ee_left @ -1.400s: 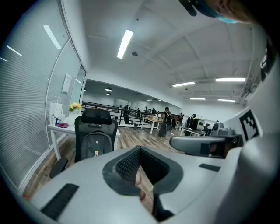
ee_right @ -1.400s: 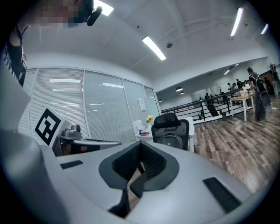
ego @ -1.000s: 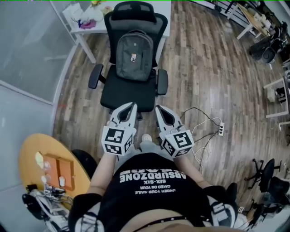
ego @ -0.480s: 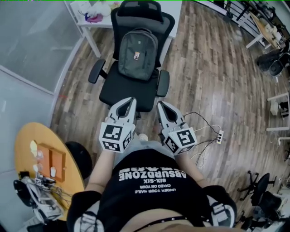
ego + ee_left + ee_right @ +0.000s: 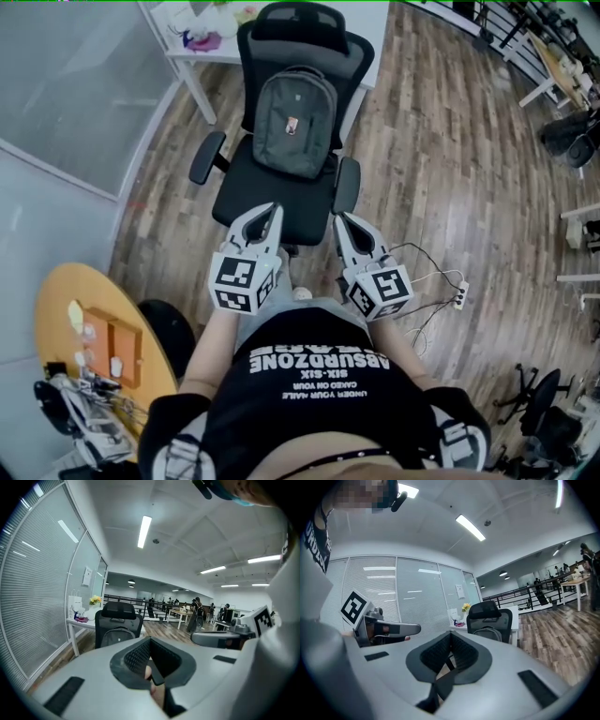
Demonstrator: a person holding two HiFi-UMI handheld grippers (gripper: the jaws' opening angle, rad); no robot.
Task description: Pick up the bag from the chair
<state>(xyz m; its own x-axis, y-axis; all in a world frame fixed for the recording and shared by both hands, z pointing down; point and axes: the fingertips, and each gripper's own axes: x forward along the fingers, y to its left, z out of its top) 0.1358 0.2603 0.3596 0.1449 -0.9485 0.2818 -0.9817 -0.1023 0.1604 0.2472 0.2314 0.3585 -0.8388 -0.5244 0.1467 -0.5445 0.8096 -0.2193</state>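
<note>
A grey backpack (image 5: 295,122) stands upright on the seat of a black office chair (image 5: 281,192), leaning on its backrest. My left gripper (image 5: 270,213) and right gripper (image 5: 342,222) hover side by side just short of the seat's front edge, both pointing at the chair. Each is shut with nothing between its jaws. In the left gripper view the left gripper (image 5: 150,641) points at the backpack (image 5: 115,637) and chair (image 5: 118,616), some way ahead. The right gripper view has the right gripper (image 5: 451,638) low in front, with the backpack (image 5: 489,633) and chair (image 5: 490,616) beyond it.
A white table (image 5: 202,42) with a pink item and flowers stands behind the chair, left. A glass wall (image 5: 66,84) runs along the left. A round wooden table (image 5: 56,319) sits at lower left. A power strip with cables (image 5: 457,295) lies on the floor to the right.
The person has stepped slightly toward the chair, and both grippers have moved a little forward with them. The grippers stay shut and the backpack has not moved.
</note>
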